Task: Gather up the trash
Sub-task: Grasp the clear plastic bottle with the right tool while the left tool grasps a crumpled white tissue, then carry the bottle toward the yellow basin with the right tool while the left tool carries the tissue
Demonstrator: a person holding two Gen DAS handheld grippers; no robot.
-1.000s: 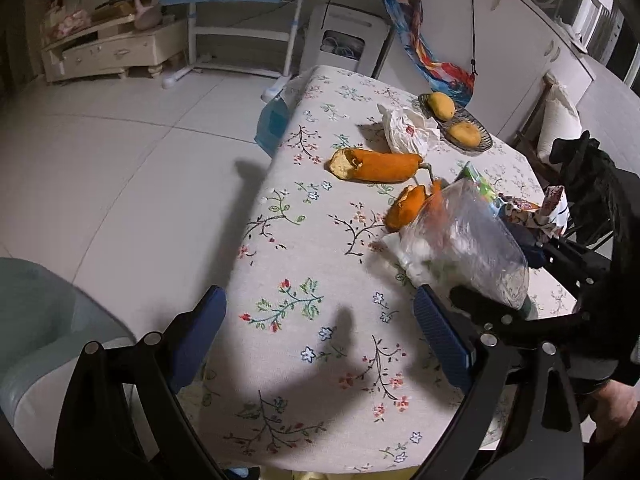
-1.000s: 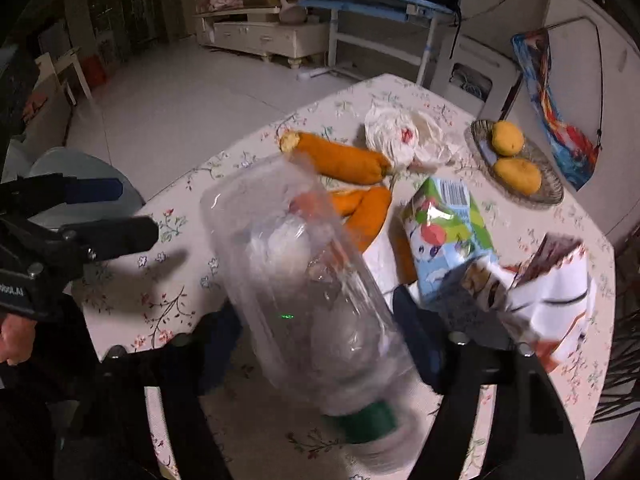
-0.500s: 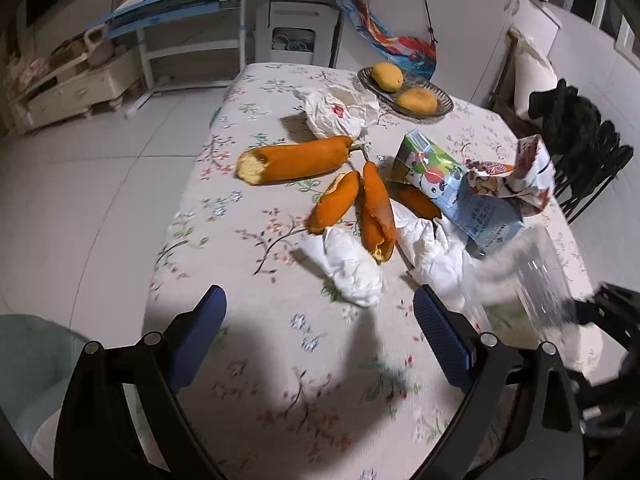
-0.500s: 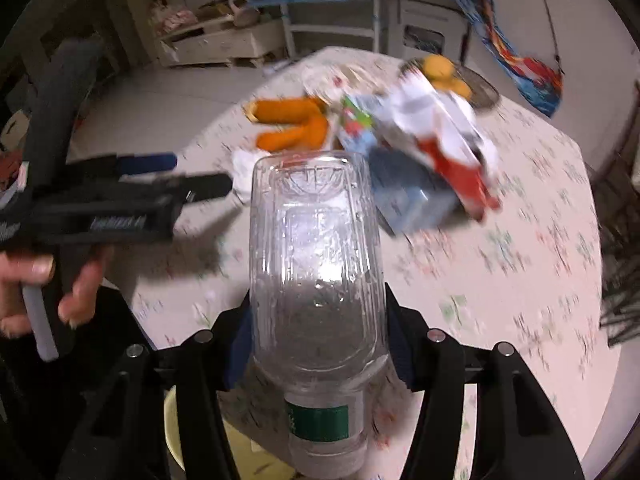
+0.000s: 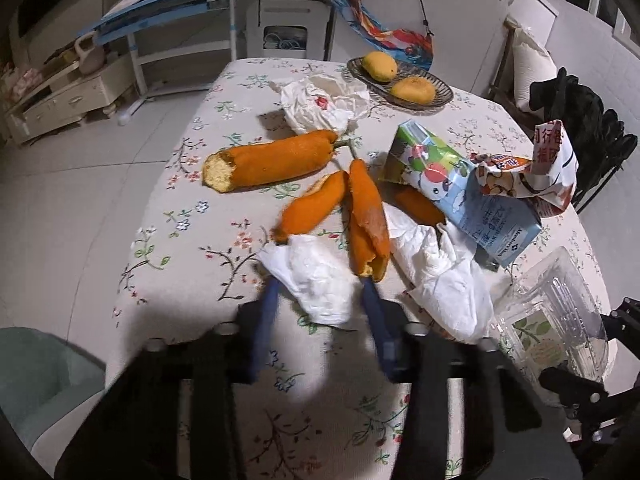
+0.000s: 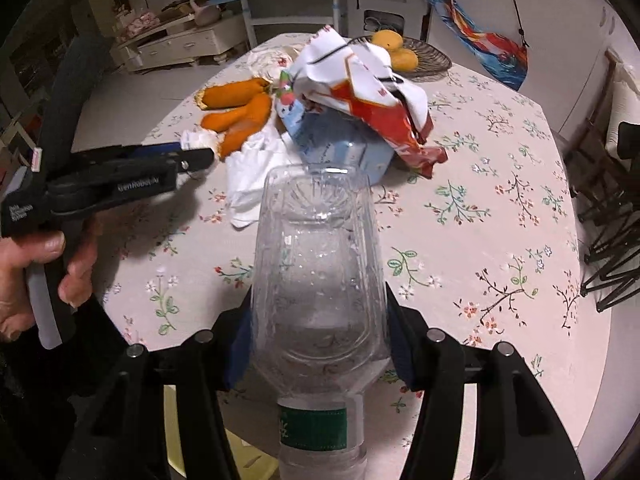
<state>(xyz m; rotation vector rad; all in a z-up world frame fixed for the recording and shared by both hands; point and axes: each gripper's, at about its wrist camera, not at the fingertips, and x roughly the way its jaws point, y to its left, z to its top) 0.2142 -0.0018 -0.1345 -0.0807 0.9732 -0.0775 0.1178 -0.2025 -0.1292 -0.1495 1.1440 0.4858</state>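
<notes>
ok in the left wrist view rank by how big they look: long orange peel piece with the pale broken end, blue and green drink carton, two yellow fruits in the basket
1. blue and green drink carton
2. long orange peel piece
3. two yellow fruits, alike, so unranked; they lie farthest from the camera, so they may look smaller than they are.

Wicker basket (image 5: 440, 98) (two mangoes (image 5: 380, 66)); floral tablecloth (image 5: 192, 216).
</notes>
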